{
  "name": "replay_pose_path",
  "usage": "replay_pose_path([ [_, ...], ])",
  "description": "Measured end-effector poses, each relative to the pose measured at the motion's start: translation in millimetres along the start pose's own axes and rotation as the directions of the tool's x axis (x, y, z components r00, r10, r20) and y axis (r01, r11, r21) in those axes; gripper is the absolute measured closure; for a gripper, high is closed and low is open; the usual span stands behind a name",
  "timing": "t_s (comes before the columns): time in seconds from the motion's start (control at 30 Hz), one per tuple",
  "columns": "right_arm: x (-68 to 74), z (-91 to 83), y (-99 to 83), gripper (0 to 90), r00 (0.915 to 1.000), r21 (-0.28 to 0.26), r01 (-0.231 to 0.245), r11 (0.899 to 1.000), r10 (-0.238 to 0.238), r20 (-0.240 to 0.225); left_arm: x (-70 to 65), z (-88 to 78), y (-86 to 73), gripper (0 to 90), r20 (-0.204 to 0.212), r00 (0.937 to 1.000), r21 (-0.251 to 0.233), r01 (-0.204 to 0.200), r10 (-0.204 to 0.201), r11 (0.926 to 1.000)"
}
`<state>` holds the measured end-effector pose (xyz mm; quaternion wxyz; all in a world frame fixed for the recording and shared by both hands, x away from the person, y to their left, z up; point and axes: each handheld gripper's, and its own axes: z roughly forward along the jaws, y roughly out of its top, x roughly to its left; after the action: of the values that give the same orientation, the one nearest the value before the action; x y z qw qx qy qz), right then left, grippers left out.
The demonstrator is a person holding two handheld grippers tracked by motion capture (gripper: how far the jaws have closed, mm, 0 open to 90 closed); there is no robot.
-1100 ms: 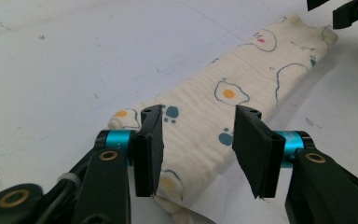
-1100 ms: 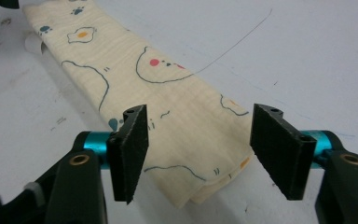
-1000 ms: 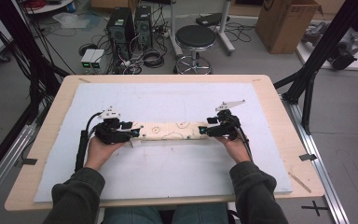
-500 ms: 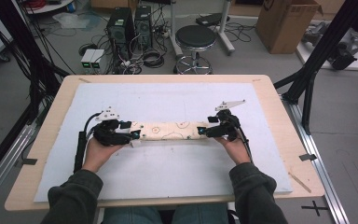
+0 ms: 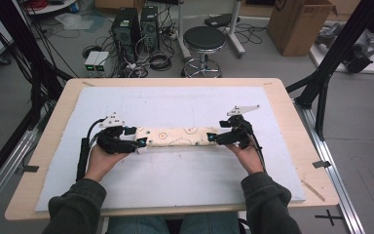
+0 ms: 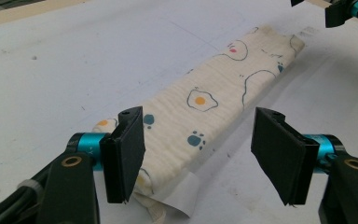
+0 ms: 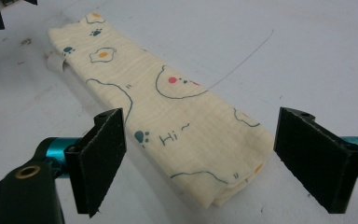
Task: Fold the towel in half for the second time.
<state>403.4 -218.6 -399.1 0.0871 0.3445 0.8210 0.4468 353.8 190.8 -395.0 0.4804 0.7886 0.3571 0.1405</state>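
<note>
With the folded egg-print cloth [image 5: 177, 137] lying flat mid-surface, running nine to three o'clock, left gripper [image 6: 198, 158] and right gripper [image 7: 200, 163] have just been opening, fingers released off its ends, likely letting the finished fold settle undisturbed.

left gripper [image 5: 139, 142] — at 9 o'clock, jaws just opening, wide | right gripper [image 5: 213, 138] — at 3 o'clock, jaws just opening, wide

Folded cloth [image 5: 177, 137] lies lengthwise across the mat [image 5: 175, 180] on the table [image 5: 58, 117]; left tool [image 5: 137, 142] at its left end, right tool [image 5: 213, 138] at its right end (stool [image 5: 204, 39] behind table).
</note>
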Motion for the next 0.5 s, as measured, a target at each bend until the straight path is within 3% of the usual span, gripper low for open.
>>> replay_pose_path([
  [0.5, 5.0, -7.2, 0.3, 12.7, 1.0000, -0.018, 0.007, 1.000, -0.007, -0.004, -1.2, -8.8, -4.1, 32.2, -0.005, 1.0000, 0.002, -0.005, 0.005, 1.0000],
])
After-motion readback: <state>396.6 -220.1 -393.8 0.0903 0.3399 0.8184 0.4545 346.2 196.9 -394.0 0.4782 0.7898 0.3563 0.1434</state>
